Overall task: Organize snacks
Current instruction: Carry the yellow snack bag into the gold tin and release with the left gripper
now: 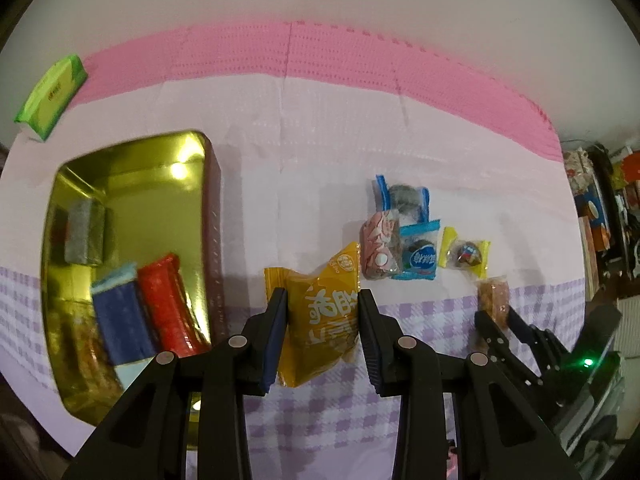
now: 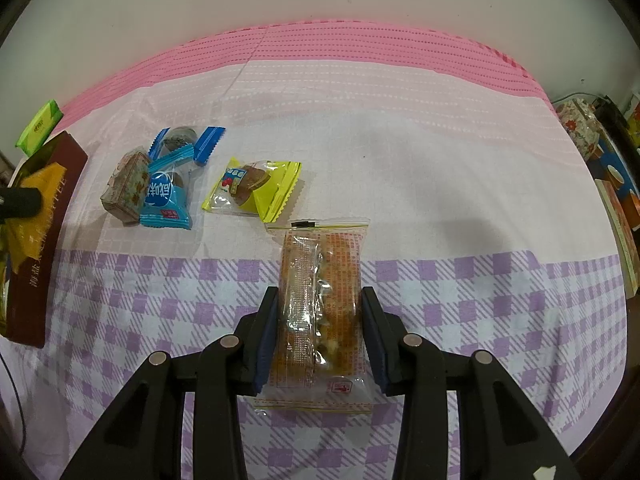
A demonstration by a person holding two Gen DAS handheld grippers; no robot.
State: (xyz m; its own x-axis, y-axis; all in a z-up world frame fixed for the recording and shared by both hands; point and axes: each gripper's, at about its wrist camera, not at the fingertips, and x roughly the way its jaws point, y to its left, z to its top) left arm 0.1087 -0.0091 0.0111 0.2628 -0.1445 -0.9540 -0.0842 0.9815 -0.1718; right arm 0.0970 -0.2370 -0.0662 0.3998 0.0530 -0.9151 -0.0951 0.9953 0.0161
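Observation:
My left gripper (image 1: pixel 323 300) is shut on a yellow snack packet (image 1: pixel 322 320), held above the cloth just right of the gold tin (image 1: pixel 132 160). The tin holds a red packet (image 1: pixel 170 304), a blue packet (image 1: pixel 120 320) and a grey one (image 1: pixel 84 236). My right gripper (image 2: pixel 319 300) is shut on a clear-wrapped orange cake bar (image 2: pixel 320 312); it also shows at the right of the left wrist view, as the right gripper (image 1: pixel 496 316). Loose snacks lie on the cloth: a pink-brown packet (image 1: pixel 378 250), blue packets (image 1: pixel 418 258) and a yellow candy packet (image 1: pixel 464 254).
A green tissue pack (image 1: pixel 50 94) lies at the far left beyond the tin. The tin's brown side (image 2: pixel 40 248) shows at the left of the right wrist view. Cluttered boxes (image 1: pixel 600 208) stand past the table's right edge. A pink mat (image 2: pixel 360 44) runs along the back.

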